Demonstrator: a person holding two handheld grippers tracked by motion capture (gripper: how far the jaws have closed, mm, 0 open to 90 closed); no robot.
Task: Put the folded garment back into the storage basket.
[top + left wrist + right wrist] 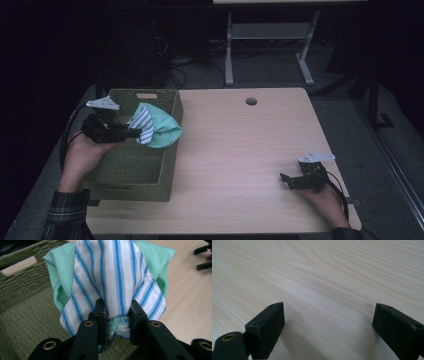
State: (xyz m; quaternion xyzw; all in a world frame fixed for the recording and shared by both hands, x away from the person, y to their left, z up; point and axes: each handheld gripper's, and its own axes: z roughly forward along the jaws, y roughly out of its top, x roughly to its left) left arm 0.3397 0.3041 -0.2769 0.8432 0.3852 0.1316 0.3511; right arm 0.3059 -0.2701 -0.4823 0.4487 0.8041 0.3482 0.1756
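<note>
Left gripper clamped on bunched blue-striped white and mint-green cloths, held above the woven olive-green rectangular basket at its right rim, right gripper wide open over the pale wooden table

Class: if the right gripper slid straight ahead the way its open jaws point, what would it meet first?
Probably nothing soon: the right gripper points left across the bare table. The basket lies farther along, though depth is unclear.
</note>
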